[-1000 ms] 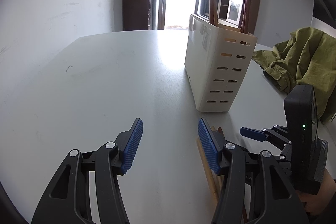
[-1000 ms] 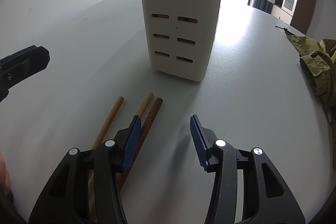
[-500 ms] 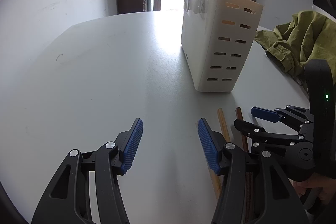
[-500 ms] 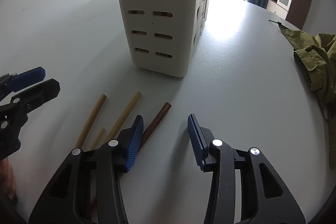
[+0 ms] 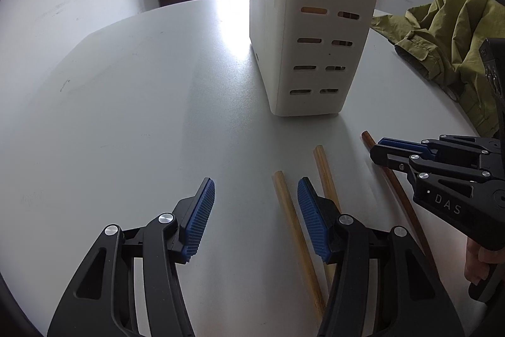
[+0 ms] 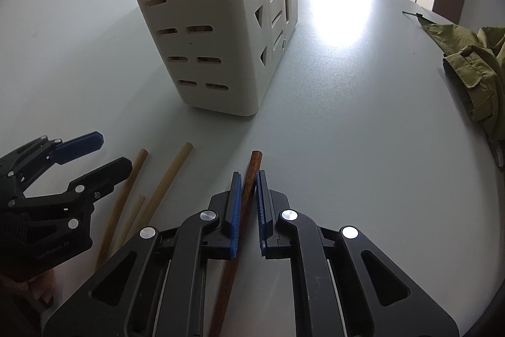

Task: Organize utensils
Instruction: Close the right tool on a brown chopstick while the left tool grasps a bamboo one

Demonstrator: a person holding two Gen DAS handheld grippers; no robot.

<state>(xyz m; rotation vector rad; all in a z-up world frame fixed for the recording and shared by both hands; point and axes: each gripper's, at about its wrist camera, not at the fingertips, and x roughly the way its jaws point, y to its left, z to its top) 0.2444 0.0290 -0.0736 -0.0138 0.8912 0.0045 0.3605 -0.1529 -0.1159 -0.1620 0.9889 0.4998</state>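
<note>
Three pale wooden sticks [image 6: 172, 172] and one dark brown stick [image 6: 254, 163] lie on the grey table in front of a cream slotted utensil holder [image 6: 205, 30]. My right gripper [image 6: 249, 176] is closing, its blue pads pressed on the dark brown stick near its far end. My left gripper [image 5: 255, 182] stands open over the table. One pale stick [image 5: 293, 226] runs between its fingers, close to the right one, untouched. A second pale stick [image 5: 323, 169] passes behind that finger. The left wrist view shows the right gripper [image 5: 378, 149] on the dark stick [image 5: 367, 139].
The holder [image 5: 315, 37] has several compartments with wooden utensils inside, seen through the slots. An olive green jacket [image 5: 442, 30] is heaped on the table's right side. A doorway and a cabinet stand beyond the table's far edge.
My right gripper shifted onto the dark brown stick and shut on it. My left gripper came lower and closer to the pale sticks, still open.
</note>
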